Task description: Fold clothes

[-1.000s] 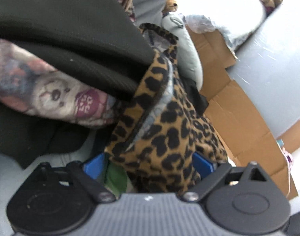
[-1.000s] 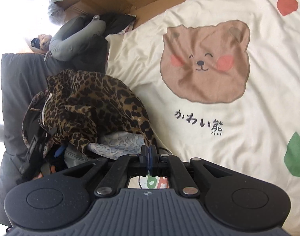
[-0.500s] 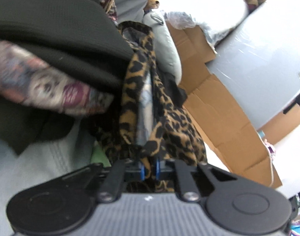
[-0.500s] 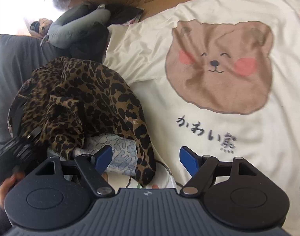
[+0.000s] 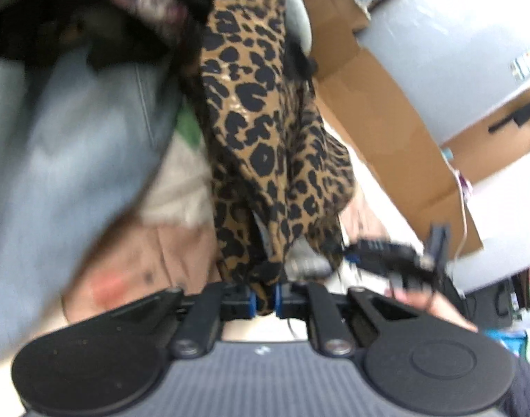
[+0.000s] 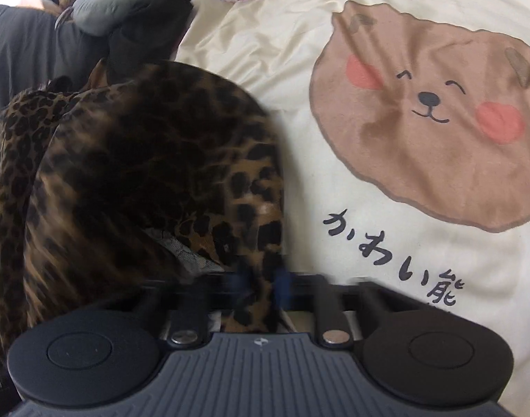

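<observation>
A leopard-print garment (image 5: 265, 132) hangs bunched in the left wrist view, and my left gripper (image 5: 263, 300) is shut on its lower edge. In the right wrist view the same leopard-print garment (image 6: 143, 173) lies heaped on a cream bedspread (image 6: 299, 80) with a brown bear print. My right gripper (image 6: 261, 286) is blurred, with its blue pads drawn close and a fold of the leopard fabric pinched between them. From the left wrist view, the right gripper (image 5: 397, 260) shows just right of the garment, held by a hand (image 5: 435, 307).
Flattened cardboard (image 5: 386, 132) leans along the bed's far side. A pale blue-grey cloth (image 5: 56, 160) and dark clothing (image 5: 74, 17) lie left of the garment. A grey neck pillow (image 6: 126, 3) and dark fabric (image 6: 22, 52) sit beyond the heap.
My right gripper, open half a second ago, has closed on the leopard fabric. My left gripper closed on the garment within the last second and has swung away from the pile with it.
</observation>
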`<state>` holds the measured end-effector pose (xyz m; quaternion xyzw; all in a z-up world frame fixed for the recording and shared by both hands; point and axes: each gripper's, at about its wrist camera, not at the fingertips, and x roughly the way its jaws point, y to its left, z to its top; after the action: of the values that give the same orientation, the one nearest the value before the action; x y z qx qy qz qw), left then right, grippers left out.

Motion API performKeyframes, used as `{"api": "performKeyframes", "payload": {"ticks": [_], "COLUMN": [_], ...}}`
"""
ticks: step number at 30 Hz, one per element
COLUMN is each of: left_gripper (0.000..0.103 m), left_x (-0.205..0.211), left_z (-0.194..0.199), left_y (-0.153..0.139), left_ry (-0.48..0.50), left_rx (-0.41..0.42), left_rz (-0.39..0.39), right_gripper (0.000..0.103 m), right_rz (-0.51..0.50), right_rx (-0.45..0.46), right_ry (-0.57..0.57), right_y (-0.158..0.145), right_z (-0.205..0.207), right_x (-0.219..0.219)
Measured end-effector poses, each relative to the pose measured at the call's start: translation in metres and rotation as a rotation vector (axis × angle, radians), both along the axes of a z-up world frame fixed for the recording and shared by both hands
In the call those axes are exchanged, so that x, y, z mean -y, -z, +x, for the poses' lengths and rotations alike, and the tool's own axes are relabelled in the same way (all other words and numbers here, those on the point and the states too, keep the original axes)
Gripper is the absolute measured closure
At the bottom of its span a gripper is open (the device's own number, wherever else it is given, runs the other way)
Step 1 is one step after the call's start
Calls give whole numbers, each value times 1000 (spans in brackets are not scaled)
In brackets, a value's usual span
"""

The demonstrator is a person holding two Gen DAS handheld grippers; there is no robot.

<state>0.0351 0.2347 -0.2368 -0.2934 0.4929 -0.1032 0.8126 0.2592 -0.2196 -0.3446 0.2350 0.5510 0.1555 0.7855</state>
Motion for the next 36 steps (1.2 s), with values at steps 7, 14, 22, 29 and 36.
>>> {"api": "performKeyframes", "payload": {"ticks": [7,14,22,29,36], "left_gripper": [94,93,62,41,29], "left_x": [42,61,74,38,6], "left_z": [-42,-56,-58,-43,11], "left_y": [23,26,31,10,-12], "left_ry": [156,238,313,237,147], "left_rx": [-77,-111,-181,-156,-53], "left_rz": [-20,-21,28,168,304], "right_gripper": [103,103,103,103,54], "right_rz": [-95,-171,-275,-298,-221], "right_rx": [87,101,77,70,109], "right_ry": [-8,12,26,8,6], "right_y": [-28,-50,-79,-87,-83], "right_z": [-16,-41,-63,-81,-77], "right_x": [22,62,123,162,145]}}
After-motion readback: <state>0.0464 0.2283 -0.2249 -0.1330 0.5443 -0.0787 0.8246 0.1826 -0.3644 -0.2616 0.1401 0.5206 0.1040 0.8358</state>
